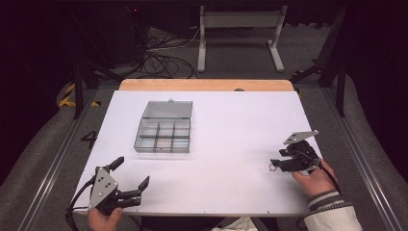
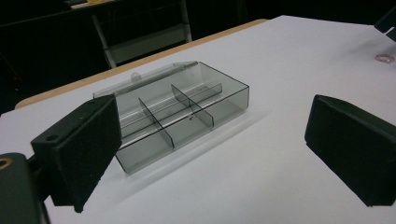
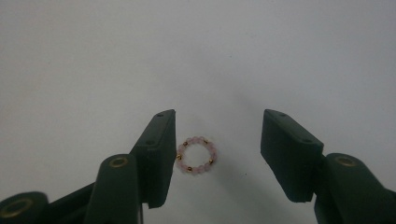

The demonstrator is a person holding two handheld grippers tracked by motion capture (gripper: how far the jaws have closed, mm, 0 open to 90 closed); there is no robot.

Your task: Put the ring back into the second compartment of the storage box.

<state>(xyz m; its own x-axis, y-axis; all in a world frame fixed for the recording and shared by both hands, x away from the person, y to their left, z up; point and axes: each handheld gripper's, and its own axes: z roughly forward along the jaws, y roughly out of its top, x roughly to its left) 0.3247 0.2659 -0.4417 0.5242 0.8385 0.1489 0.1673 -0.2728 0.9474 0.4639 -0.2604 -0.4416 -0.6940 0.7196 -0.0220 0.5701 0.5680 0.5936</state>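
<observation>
The right gripper [image 3: 217, 154] stands part open around a pink bead ring [image 3: 196, 155] at lower centre of its view, one jaw at the ring's edge, the other apart; next, I judge, it must close and lift. The left gripper [image 1: 131, 175], lower left of the high view, rests wide open and empty, and the clear divided box [image 1: 163, 132] lies open at upper left across the bare white table [image 1: 231, 120], path unobstructed.

A compartment box [image 1: 162, 136] sits on the surface [image 1: 231, 115], left of the middle, with its lid [image 1: 167, 109] lying open behind it, towards the far edge. A small bead ring [image 1: 272, 168] lies flat on the surface well to the right of the box and nearer the person. The right gripper [image 1: 275, 163] is at the ring, which lies between its jaws, just beside one of them. The left gripper [image 1: 131, 171] is at the near left corner, in front of the box.
</observation>
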